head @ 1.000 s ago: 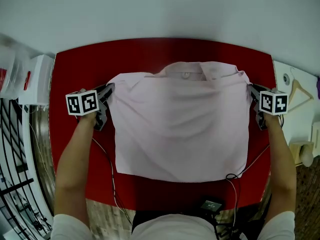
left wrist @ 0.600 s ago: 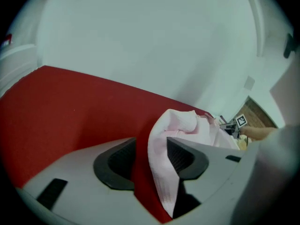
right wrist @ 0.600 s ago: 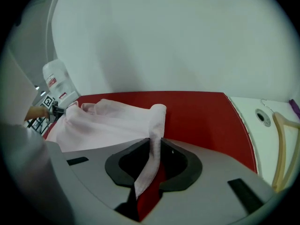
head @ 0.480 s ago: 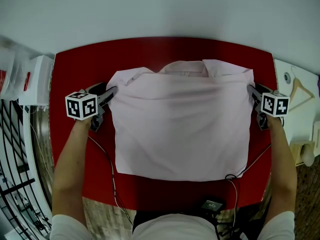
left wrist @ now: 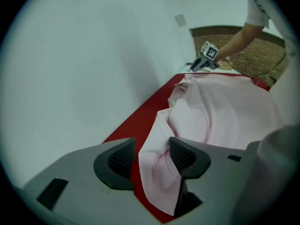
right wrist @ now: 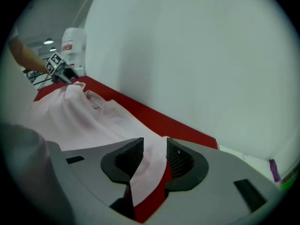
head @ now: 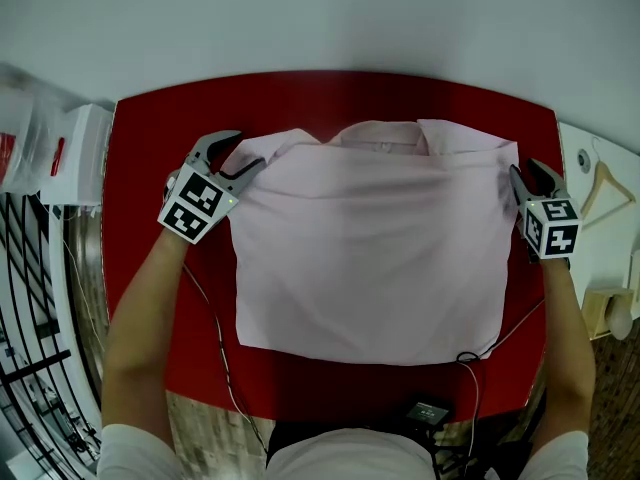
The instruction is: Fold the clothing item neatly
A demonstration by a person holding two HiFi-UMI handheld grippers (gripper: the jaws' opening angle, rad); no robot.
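Since the earlier frames, the left gripper [head: 250, 149] has been rolled, so that its black-and-white marker cube [head: 197, 203] is now seen tilted onto a corner, and it has been carried up beside the shoulder of the pale pink collared shirt [head: 370, 258]. The right gripper [head: 524, 171] has been shifted only slightly. The jaws of both grippers have just been opening, with cloth between them in each case.

The shirt is spread flat on the red tabletop [head: 150, 138] between the two grippers, with its collar at the far edge and its folded hem on the person's side.

In the left gripper view the jaws are seen standing well apart. A loose fold of the shirt's corner is draped between them against one ribbed pad [left wrist: 183, 156], while a strip of red table is shown between the cloth and the other pad, so nothing is clamped.

In the right gripper view the jaws are parted less widely. The shirt's other corner lies between them, beside one ribbed pad [right wrist: 127, 157], and a red gap is left at the other; the cloth is not pinched.
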